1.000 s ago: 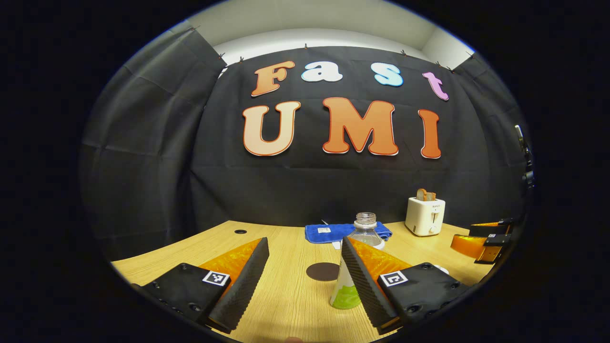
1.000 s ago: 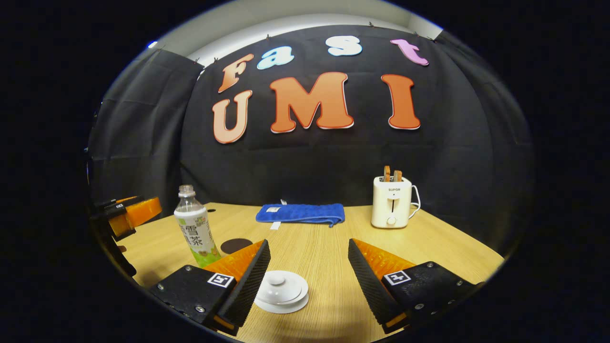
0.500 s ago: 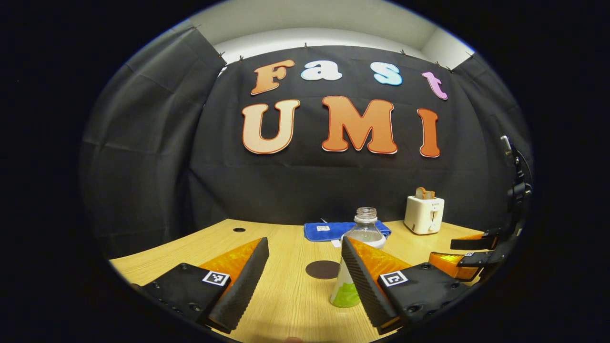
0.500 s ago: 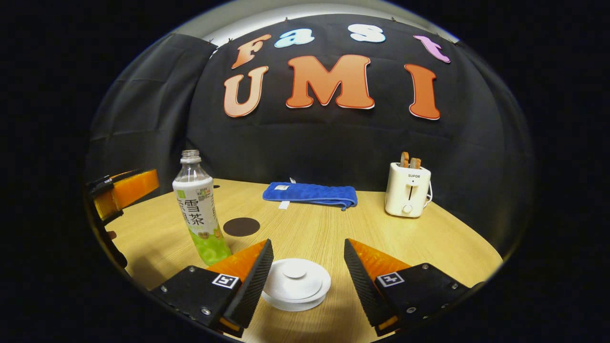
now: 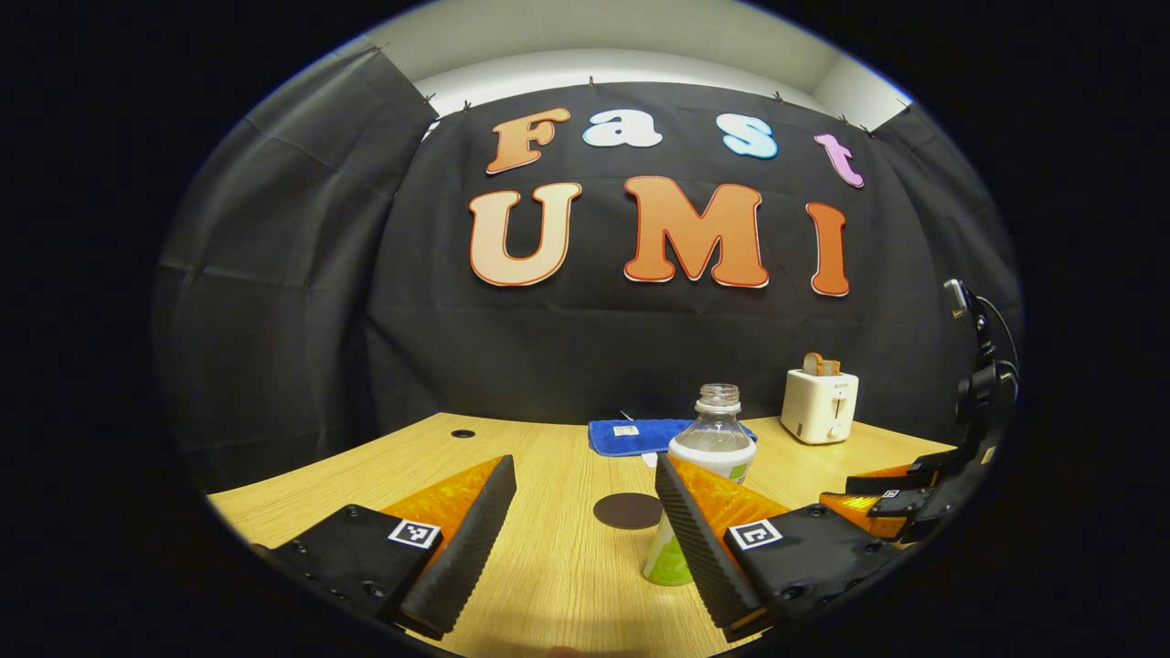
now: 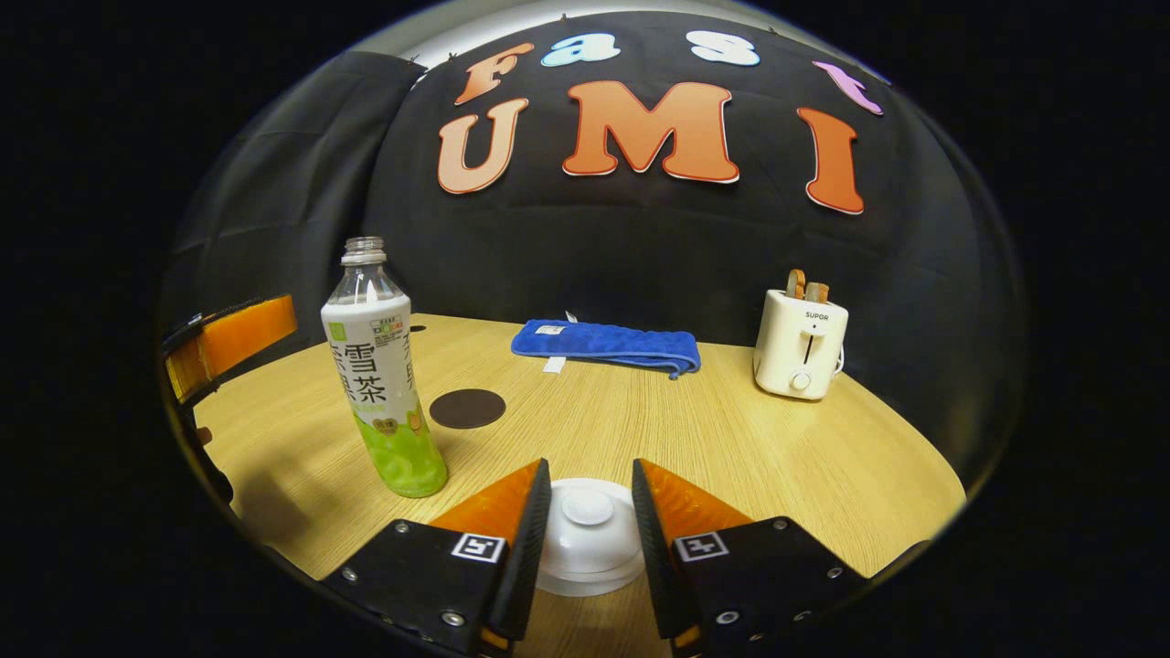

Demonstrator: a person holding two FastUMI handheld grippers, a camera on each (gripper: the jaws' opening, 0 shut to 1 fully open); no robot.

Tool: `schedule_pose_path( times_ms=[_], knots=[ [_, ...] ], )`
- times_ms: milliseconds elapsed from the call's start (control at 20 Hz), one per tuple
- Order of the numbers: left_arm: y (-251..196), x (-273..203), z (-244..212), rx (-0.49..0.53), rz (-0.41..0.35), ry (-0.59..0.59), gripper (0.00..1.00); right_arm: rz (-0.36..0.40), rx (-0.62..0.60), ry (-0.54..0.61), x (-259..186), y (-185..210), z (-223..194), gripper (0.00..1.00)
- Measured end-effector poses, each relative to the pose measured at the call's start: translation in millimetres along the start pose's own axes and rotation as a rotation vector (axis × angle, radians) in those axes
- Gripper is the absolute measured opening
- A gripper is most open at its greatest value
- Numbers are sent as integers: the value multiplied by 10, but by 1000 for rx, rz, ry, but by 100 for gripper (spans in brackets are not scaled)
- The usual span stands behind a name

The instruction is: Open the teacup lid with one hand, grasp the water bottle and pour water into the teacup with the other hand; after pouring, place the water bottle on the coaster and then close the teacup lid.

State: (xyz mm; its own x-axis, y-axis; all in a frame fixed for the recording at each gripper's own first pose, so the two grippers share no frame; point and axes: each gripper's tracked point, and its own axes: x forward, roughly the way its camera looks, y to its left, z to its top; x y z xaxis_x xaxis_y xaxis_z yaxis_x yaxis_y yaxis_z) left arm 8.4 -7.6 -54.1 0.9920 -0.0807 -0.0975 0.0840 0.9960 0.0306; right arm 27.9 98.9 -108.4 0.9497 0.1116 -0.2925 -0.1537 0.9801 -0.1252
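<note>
One water bottle (image 6: 382, 367), one coaster (image 6: 467, 408); right gripper (image 6: 590, 530) jaws flank the lid knob (image 6: 587, 505) (contact unclear), left gripper (image 5: 585, 521) jaws apart.

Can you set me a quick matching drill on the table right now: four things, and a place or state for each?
Things:
1. bottle
2. lid
3. towel
4. coaster

Places or states:
A. bare, nothing standing on it
B. lying folded along the far edge of the table
C. upright, uncapped
D. low between the right gripper's fingers, on the teacup

Pairs: 1-C, 2-D, 3-B, 4-A
</note>
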Motion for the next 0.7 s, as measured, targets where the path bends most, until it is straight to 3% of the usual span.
schedule_pose_path(
  times_ms=[50,100,200,500,700],
  knots=[
    [5,4,-9,-1,2,0,99,-1,4,3,4,2,-6,53],
    [15,8,-1,-2,2,1,99,0,6,7,-2,0,-15,42],
    [20,23,-15,-2,2,2,99,-1,6,8,8,5,-16,32],
    [6,-6,-15,-4,0,2,99,3,16,3,21,2,-17,19],
    [-7,-15,-10,-5,-1,-1,99,6,42,-29,-39,-40,108,18]
  ],
)
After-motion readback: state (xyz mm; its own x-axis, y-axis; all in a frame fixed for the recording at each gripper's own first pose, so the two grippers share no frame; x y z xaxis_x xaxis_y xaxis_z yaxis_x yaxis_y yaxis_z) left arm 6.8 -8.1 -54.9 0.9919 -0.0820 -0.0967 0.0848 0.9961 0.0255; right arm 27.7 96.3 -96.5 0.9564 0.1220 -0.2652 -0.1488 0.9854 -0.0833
